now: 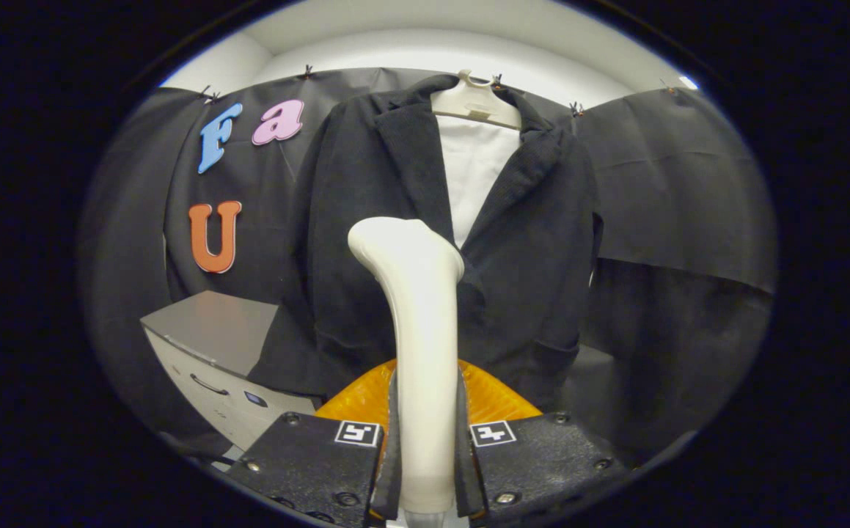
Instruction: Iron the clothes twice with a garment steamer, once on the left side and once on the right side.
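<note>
Cream plastic fills my gripper (pixel 425 447): both fingers are clamped on the handle of the garment steamer (pixel 417 330), a smooth, rounded wand standing upright between them, its bent head tipped toward the clothes. Just beyond the fingers I see a ribbed orange dome (pixel 494 400). Further ahead hangs the dark jacket (pixel 535 257), matte and finely textured, over a white shirt (pixel 472 176) on a pale hanger (pixel 477 106). A grey cabinet (pixel 212 337) stands beside the jacket's sleeve.

A pale hanger (pixel 477 103) carries the dark jacket (pixel 527 242) over white lining.
</note>
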`<control>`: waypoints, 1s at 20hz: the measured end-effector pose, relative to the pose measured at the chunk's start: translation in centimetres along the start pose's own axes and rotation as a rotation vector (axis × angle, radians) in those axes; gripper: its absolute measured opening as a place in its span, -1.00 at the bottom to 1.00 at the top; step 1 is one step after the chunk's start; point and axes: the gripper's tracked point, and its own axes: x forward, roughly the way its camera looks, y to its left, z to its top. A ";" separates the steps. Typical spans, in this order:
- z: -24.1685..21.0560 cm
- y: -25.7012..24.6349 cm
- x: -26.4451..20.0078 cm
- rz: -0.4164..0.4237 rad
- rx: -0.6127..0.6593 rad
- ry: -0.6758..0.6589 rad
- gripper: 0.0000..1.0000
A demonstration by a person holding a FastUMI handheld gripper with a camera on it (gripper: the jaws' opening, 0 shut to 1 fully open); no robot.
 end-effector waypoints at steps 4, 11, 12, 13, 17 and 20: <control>-3.2 0.2 0.3 0.001 -0.003 0.078 -0.37; -8.0 -0.1 0.0 -0.002 -0.008 0.165 -0.37; -8.4 -0.1 0.1 -0.005 -0.013 0.171 -0.37; -8.8 -0.1 0.2 -0.008 -0.018 0.178 -0.37; -10.9 0.0 0.1 -0.009 -0.044 0.209 -0.37; -12.9 0.0 0.0 -0.021 -0.052 0.246 -0.37</control>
